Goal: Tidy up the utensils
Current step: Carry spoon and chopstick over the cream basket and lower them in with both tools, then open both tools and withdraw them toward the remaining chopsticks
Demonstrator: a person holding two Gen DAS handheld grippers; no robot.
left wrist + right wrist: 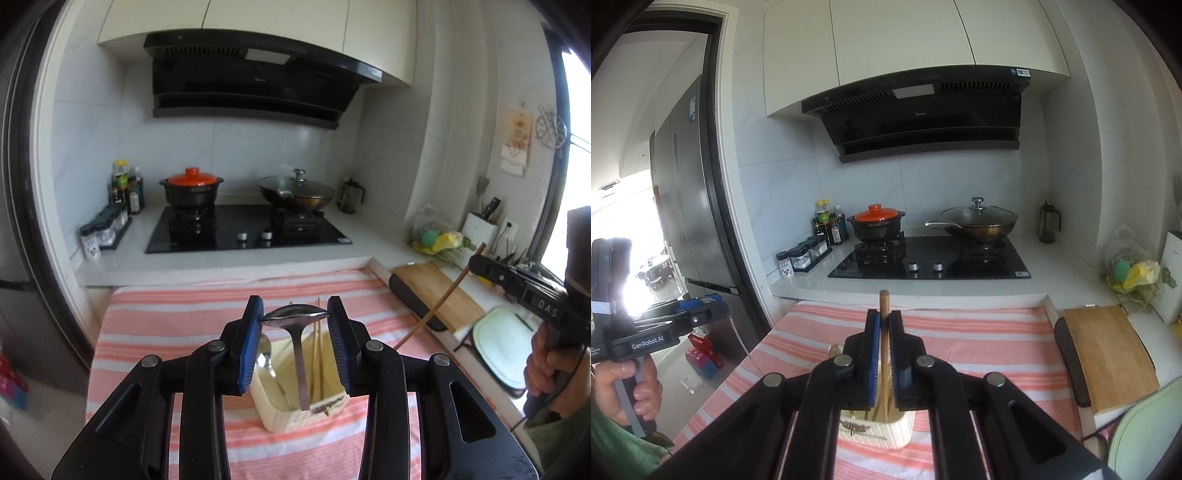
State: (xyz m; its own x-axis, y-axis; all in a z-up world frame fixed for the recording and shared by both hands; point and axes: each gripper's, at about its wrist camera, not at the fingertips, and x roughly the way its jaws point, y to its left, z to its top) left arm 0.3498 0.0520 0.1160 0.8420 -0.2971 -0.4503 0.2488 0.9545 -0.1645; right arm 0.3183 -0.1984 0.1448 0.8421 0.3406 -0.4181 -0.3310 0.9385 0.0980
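Steel spoon (295, 317) only before left tool (295, 314).

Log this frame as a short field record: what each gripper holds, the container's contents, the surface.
left gripper: shut on metal spoon, clamped across the bowl, handle hanging down over the holder
right gripper: shut on wooden chopstick, held upright above the holder
utensil holder: cream, rectangular; holds a second spoon and chopsticks
surface: pink striped cloth
background: clay pot with orange lid, lidded wok on stove
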